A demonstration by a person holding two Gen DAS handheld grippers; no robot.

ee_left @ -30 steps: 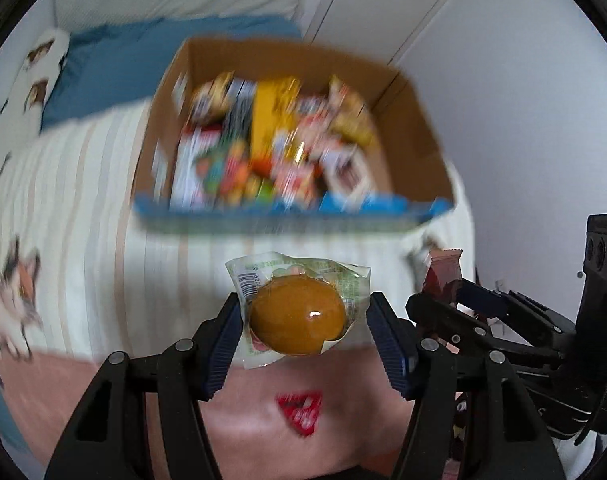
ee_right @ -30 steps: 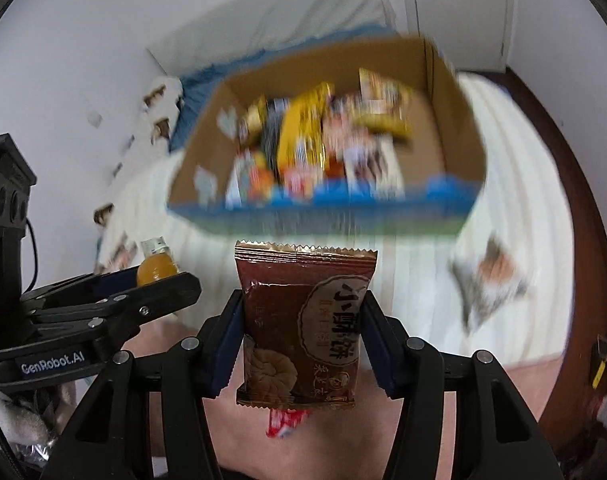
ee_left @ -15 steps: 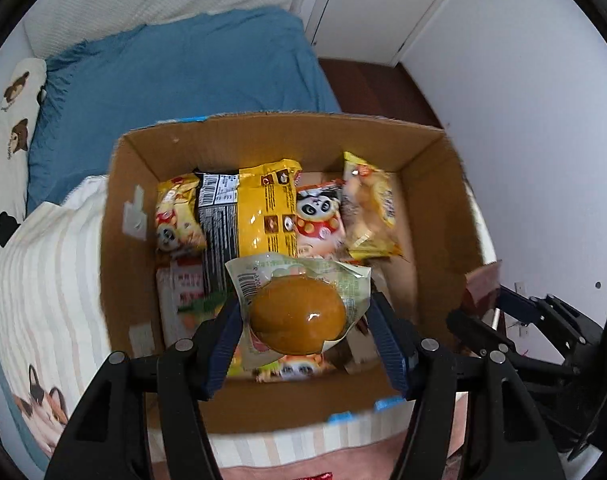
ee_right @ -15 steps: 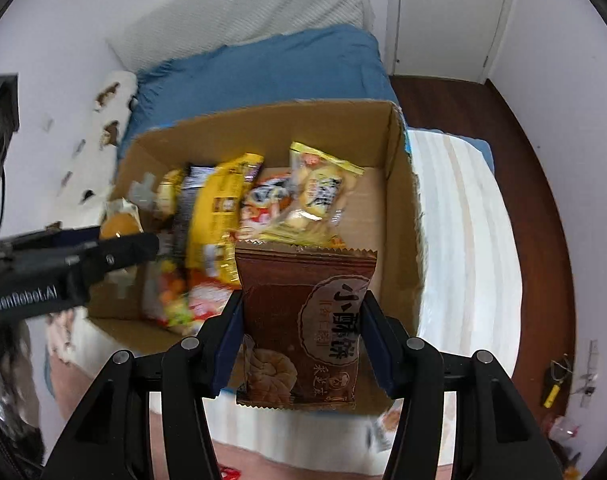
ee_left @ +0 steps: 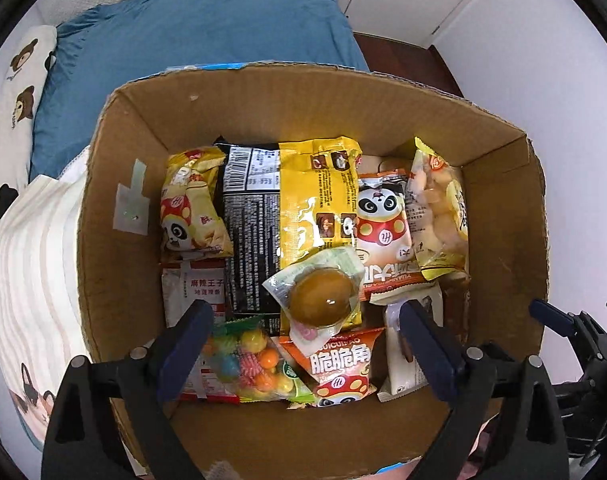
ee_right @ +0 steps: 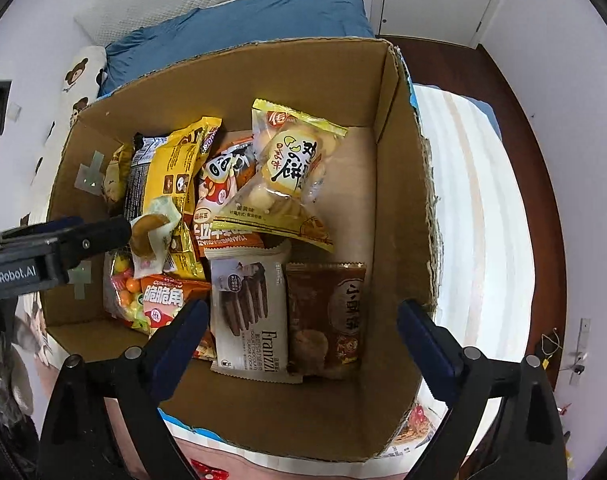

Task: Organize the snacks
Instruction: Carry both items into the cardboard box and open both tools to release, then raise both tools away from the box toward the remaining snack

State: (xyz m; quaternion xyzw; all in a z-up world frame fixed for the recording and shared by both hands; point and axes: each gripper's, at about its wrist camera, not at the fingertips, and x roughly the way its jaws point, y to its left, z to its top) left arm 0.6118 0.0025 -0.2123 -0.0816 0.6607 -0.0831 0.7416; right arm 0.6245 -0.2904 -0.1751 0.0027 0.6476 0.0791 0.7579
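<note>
A cardboard box (ee_left: 115, 248) (ee_right: 403, 200) on the bed holds several snack packets. My left gripper (ee_left: 307, 348) is open above the box, and the packed brown egg (ee_left: 321, 296) lies loose on the yellow packet (ee_left: 315, 200) just past its fingertips. The egg also shows in the right wrist view (ee_right: 149, 228). My right gripper (ee_right: 303, 332) is open over the box's near right part. The brown biscuit packet (ee_right: 327, 312) lies flat on the box floor between its fingers, next to a white Franzzi cookie packet (ee_right: 249, 316).
The box sits on a striped cream blanket (ee_right: 475, 208) with a blue pillow (ee_left: 199, 24) behind it. White walls and a door stand beyond. The left gripper's arm (ee_right: 55, 248) reaches in from the left in the right wrist view. The box floor is bare at its right (ee_right: 355, 184).
Both grippers moved forward over the box and opened. The egg dropped onto the yellow packet and the brown biscuit packet dropped onto the box floor.
</note>
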